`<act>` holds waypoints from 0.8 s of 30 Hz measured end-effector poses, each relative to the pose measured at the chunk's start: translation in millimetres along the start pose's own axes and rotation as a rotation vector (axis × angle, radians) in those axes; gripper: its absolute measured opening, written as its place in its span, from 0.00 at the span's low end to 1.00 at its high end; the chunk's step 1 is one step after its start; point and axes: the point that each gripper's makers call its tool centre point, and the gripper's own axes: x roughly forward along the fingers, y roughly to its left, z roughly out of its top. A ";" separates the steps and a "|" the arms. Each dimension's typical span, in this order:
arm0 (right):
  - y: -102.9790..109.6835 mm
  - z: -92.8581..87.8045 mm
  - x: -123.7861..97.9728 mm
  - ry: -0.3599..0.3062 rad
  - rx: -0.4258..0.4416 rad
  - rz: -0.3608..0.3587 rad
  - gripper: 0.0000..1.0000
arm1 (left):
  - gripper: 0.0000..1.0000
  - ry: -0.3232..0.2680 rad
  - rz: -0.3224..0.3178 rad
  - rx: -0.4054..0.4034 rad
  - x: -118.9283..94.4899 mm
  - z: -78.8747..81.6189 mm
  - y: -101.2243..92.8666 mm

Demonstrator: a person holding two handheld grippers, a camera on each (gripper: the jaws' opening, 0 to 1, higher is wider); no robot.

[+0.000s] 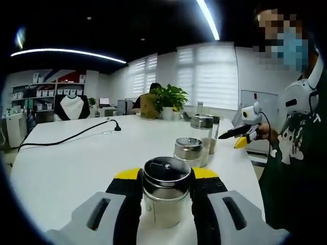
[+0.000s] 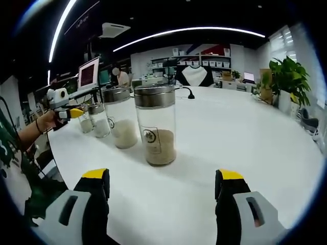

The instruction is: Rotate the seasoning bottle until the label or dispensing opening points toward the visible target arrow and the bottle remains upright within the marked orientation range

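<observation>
Clamped between the left gripper's [image 1: 166, 196] jaws, a short seasoning bottle [image 1: 166, 191] stands upright on the white table [image 1: 76, 163]. Across it, the right gripper [image 2: 162, 190] hovers spread wide, facing a tall jar [image 2: 156, 124].

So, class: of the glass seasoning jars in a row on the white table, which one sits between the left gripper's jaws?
The short end jar, the jaws at its sides; the others stand free.

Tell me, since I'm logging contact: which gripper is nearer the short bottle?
Left. The left gripper has its jaws around the short bottle; the right gripper is open, apart, facing the tall bottle.
</observation>
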 end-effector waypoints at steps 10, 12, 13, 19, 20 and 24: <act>-0.7 -0.4 -0.1 -0.001 -0.001 -0.001 0.87 | 0.37 -0.003 0.059 -0.003 -0.4 0.8 -0.4; -0.8 -0.3 -0.1 -0.002 -0.001 -0.002 0.87 | 0.37 -0.005 0.079 -0.008 -0.5 0.7 0.6; -0.8 -0.2 -0.2 -0.002 -0.001 -0.001 0.87 | 0.37 -0.007 0.087 -0.008 -0.5 0.9 0.3; -0.3 0.6 -0.8 -0.004 -0.004 -0.001 0.87 | 0.37 -0.008 0.143 -0.015 -1.0 1.1 1.2; -0.2 0.7 -0.8 -0.004 -0.004 -0.001 0.87 | 0.37 -0.010 0.157 -0.015 -0.8 1.2 1.4; 0.4 1.8 -1.4 -0.007 -0.006 0.000 0.87 | 0.37 -0.006 0.208 -0.009 -0.6 1.2 2.1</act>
